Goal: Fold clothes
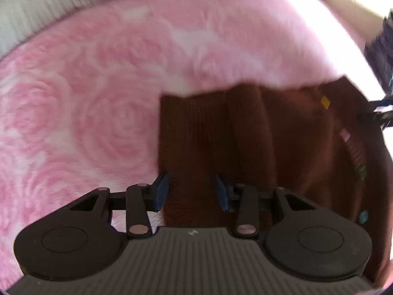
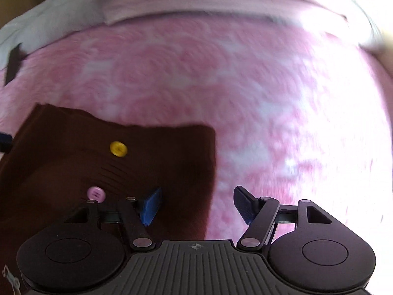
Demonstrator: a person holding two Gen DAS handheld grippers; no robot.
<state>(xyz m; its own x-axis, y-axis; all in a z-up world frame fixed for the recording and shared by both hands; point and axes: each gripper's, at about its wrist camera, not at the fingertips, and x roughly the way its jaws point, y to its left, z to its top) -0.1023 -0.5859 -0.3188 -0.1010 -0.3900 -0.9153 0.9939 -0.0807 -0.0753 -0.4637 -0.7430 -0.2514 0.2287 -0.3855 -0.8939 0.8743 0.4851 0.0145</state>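
A dark brown knit cardigan (image 1: 270, 135) with coloured buttons lies on a fluffy pink rose-patterned blanket (image 1: 86, 98). My left gripper (image 1: 191, 191) is shut on a thick fold at the cardigan's left edge. The knit fills the gap between the blue pads, and creases run from there to the far hem. In the right wrist view the cardigan (image 2: 159, 152) shows a yellow button (image 2: 118, 149) and a pink button (image 2: 96, 194). My right gripper (image 2: 197, 206) stands open over the cardigan's right edge. One pad is above the knit and the other above the blanket (image 2: 270, 123), with nothing gripped.
Pale grey ribbed bedding (image 1: 36, 12) borders the blanket at the far left. A folded light pink cloth (image 2: 196, 0) lies along the blanket's far edge. A small dark tag (image 2: 13, 64) sits at the left. Bright light washes out the right side.
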